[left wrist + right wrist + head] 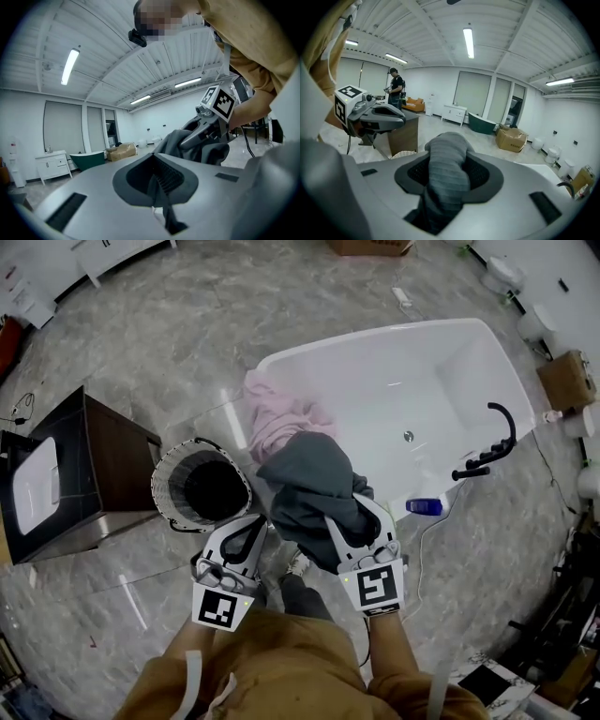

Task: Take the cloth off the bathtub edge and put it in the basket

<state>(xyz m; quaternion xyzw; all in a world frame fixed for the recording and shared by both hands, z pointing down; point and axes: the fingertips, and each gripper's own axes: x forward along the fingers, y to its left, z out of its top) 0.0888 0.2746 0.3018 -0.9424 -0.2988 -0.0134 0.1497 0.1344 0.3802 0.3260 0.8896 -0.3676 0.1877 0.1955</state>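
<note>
A dark grey cloth [309,486] hangs bunched from my right gripper [354,512], just right of the round wicker basket [202,486] and in front of the white bathtub [422,390]. In the right gripper view the jaws [445,159] are shut on a thick fold of this grey cloth [444,176]. A pink cloth [277,413] lies draped over the tub's near-left rim. My left gripper [251,526] sits beside the basket's near edge, shut with nothing in it [157,174]. The left gripper view also shows the grey cloth [199,145] in the right gripper.
A dark wooden cabinet [103,465] with a white basin stands left of the basket. A black faucet [492,442] and a blue bottle [424,506] are by the tub's right side. A person [396,91] stands far off. Cardboard boxes [511,139] sit at the back.
</note>
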